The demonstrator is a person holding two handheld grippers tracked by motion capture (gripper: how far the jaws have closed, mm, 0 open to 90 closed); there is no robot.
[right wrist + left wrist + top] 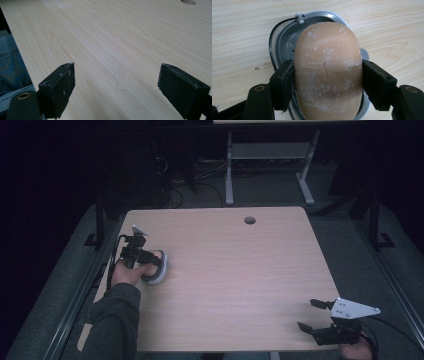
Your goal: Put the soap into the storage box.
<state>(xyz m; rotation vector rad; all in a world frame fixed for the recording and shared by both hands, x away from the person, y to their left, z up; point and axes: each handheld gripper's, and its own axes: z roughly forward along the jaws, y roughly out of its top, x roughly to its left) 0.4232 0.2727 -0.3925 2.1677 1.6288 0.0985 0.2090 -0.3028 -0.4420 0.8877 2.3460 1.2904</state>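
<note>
While the left gripper (pixel 328 75) clamps the bar of soap (pixel 327 70) by its long flanks, directly above the grey soap dish (pixel 287 32) beneath its jaws, the bar looks rigid, fairly light and probably slick, its cracked, powdery face liable to chip. Mid-length on the flanks seems the safest hold. Well away, the right gripper (pixel 116 87) stands open over bare table (pixel 112 37).

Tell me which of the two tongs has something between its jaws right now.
The left tongs: its jaws press on both sides of the tan soap bar over the grey soap dish. The right tongs stand wide open above bare table.
</note>
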